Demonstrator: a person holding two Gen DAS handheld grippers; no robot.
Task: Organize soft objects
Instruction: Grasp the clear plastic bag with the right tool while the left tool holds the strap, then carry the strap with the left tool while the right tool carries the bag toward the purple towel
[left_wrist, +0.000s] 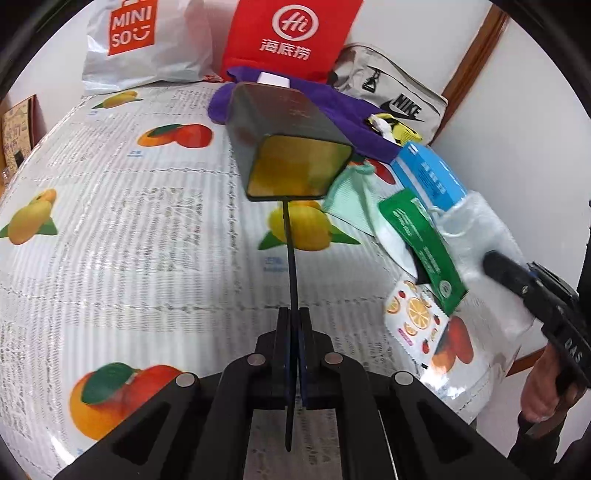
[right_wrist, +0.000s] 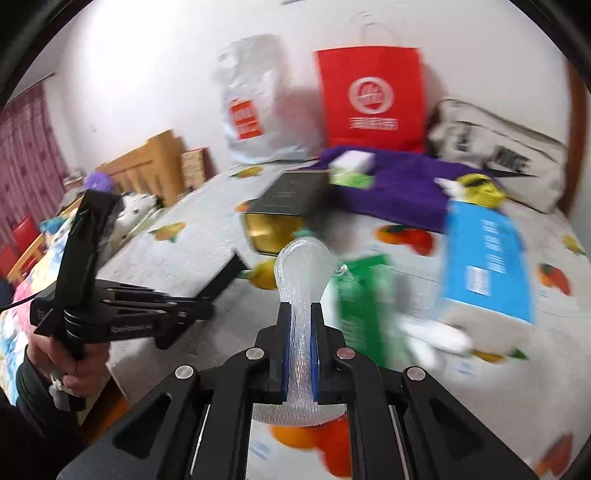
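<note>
My left gripper (left_wrist: 294, 314) is shut on the thin flap of a dark box (left_wrist: 286, 125) with a gold inside, which lies open toward me on the fruit-print table cover (left_wrist: 147, 229). In the right wrist view the box (right_wrist: 291, 195) sits mid-table with my left gripper (right_wrist: 207, 295) holding its flap. My right gripper (right_wrist: 298, 310) is shut on a white fluffy cloth (right_wrist: 301, 266), lifted above the table. In the left wrist view this cloth (left_wrist: 476, 236) hangs at the right with the right gripper (left_wrist: 495, 262) on it.
A purple towel (left_wrist: 332, 107), a yellow item (left_wrist: 397, 127), a blue box (left_wrist: 428, 173), a mint cloth (left_wrist: 351, 195), a green packet (left_wrist: 421, 243) and a fruit-print pouch (left_wrist: 436, 332) crowd the right side. A Miniso bag (left_wrist: 144, 44), a red bag (left_wrist: 291, 33) and a Nike bag (left_wrist: 391, 96) line the wall.
</note>
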